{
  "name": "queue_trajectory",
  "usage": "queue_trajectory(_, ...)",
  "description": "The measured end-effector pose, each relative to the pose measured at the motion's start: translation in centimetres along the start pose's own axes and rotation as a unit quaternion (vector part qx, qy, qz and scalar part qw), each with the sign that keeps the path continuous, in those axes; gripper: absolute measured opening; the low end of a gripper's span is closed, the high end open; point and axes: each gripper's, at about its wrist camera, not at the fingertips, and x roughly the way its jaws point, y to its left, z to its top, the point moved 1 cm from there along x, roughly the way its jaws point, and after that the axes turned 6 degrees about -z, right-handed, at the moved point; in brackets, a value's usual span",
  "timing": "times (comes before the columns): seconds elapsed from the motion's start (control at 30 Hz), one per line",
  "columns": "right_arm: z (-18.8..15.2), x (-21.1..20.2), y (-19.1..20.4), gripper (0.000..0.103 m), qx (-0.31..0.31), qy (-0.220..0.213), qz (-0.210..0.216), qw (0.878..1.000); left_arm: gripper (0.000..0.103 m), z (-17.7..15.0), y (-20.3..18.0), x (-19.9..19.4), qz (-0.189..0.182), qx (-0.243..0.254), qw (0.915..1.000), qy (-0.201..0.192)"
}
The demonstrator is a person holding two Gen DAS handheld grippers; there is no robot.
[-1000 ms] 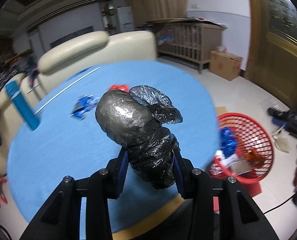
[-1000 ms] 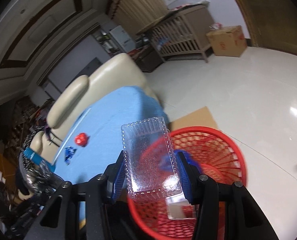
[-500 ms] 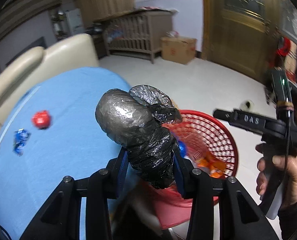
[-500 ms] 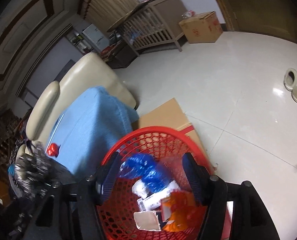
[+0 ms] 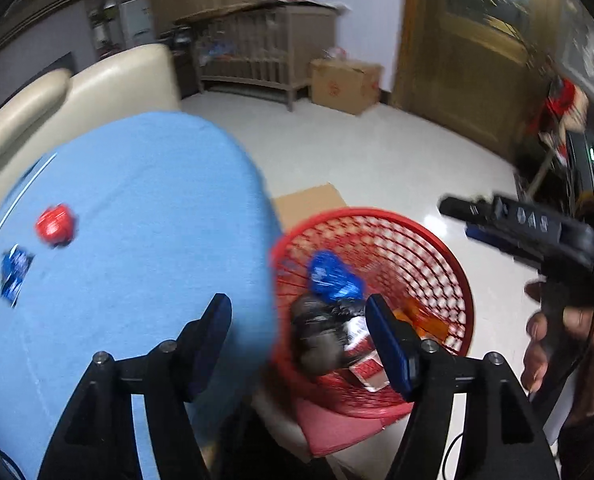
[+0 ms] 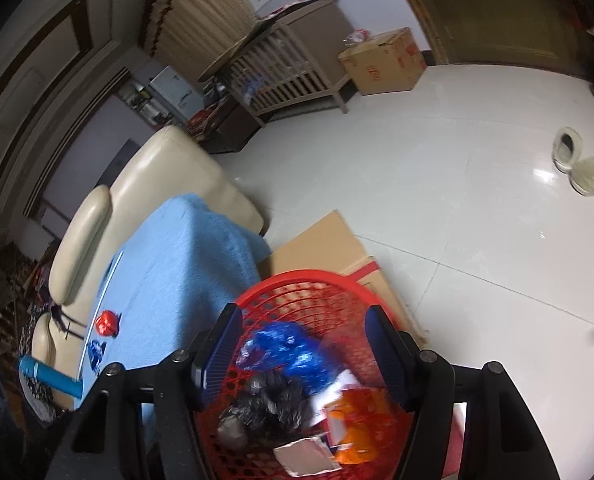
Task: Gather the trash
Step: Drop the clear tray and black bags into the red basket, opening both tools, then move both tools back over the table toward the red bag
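Both loads have left us since a second ago — our left gripper (image 5: 299, 332), jaws opening with nothing between them, has dropped the black bag (image 5: 323, 332) into the red basket (image 5: 453, 276). Our right gripper (image 6: 303, 346) hangs wide and bare over it. Farther off, on the blue tablecloth (image 5: 137, 208), wait a red wrapper (image 5: 55, 225) and a blue wrapper (image 5: 15, 274).

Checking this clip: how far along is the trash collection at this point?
Done: the black bag, a blue wrapper and orange packaging lie in the red basket. In hand: nothing; the left gripper is opening, empty, above the basket, and the right gripper is open. Left: a red wrapper, a blue wrapper on the table and a blue tube.
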Motion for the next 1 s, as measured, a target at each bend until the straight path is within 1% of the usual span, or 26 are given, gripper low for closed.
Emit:
queue_trajectory(0.07, -0.4, 0.3, 1.8, 0.068, -0.016, 0.006, 0.009, 1.000, 0.070, -0.4, 2.5, -1.1, 0.013, -0.031, 0.9994, -0.012)
queue_trajectory(0.17, -1.0, 0.9, 4.6, 0.068, -0.042, 0.014, 0.021, 0.999, 0.070, -1.7, 6.1, -2.7, 0.041, -0.072, 0.9962, -0.027)
queue_trajectory(0.2, -1.3, 1.1, 6.0, 0.068, -0.054, 0.019, 0.028, 0.998, 0.071, -2.5, 8.0, -3.5, 0.056, -0.093, 0.9936, -0.032)
queue_trajectory(0.3, -1.9, 1.8, 9.2, 0.068, -0.085, 0.029, 0.042, 0.995, 0.071, -4.9, 12.0, -4.8, 0.087, -0.140, 0.9856, -0.035)
queue_trajectory(0.37, -2.5, 2.5, 12.0, 0.068, -0.112, 0.040, 0.053, 0.991, 0.071, -6.9, 14.8, -5.4, 0.105, -0.181, 0.9772, -0.035)
queue_trajectory(0.4, -2.8, 2.8, 13.1, 0.068, -0.122, 0.044, 0.058, 0.990, 0.071, -8.1, 16.5, -5.9, 0.114, -0.207, 0.9711, -0.035)
queue_trajectory(0.47, -3.8, 3.7, 16.4, 0.067, -0.152, 0.055, 0.069, 0.984, 0.071, -10.1, 18.4, -6.4, 0.125, -0.243, 0.9613, -0.034)
queue_trajectory(0.5, -4.3, 4.3, 17.9, 0.067, -0.165, 0.061, 0.074, 0.982, 0.071, -11.3, 19.6, -6.8, 0.131, -0.264, 0.9550, -0.033)
queue_trajectory(0.53, -4.8, 4.8, 19.2, 0.067, -0.178, 0.066, 0.079, 0.979, 0.071, -12.3, 20.4, -7.0, 0.134, -0.277, 0.9508, -0.033)
queue_trajectory(0.63, -6.5, 6.9, 24.3, 0.067, -0.228, 0.087, 0.094, 0.965, 0.071, -14.9, 22.5, -7.4, 0.143, -0.307, 0.9406, -0.029)
queue_trajectory(0.7, -7.5, 8.3, 27.8, 0.067, -0.262, 0.096, 0.106, 0.954, 0.071, -16.0, 23.6, -7.9, 0.145, -0.318, 0.9366, -0.028)
queue_trajectory(0.77, -8.3, 9.6, 31.2, 0.067, -0.288, 0.102, 0.125, 0.944, 0.071, -16.9, 24.3, -8.6, 0.151, -0.322, 0.9341, -0.030)
queue_trajectory(0.87, -8.9, 11.8, 36.1, 0.067, -0.321, 0.106, 0.134, 0.931, 0.071, -17.1, 25.0, -9.0, 0.155, -0.324, 0.9327, -0.032)
queue_trajectory(0.93, -9.3, 13.4, 38.9, 0.067, -0.348, 0.097, 0.126, 0.924, 0.071, -17.5, 25.3, -9.4, 0.159, -0.323, 0.9325, -0.034)
queue_trajectory(1.0, -9.4, 15.0, 41.0, 0.067, -0.367, 0.091, 0.111, 0.919, 0.071, -17.8, 25.8, -9.7, 0.161, -0.323, 0.9318, -0.034)
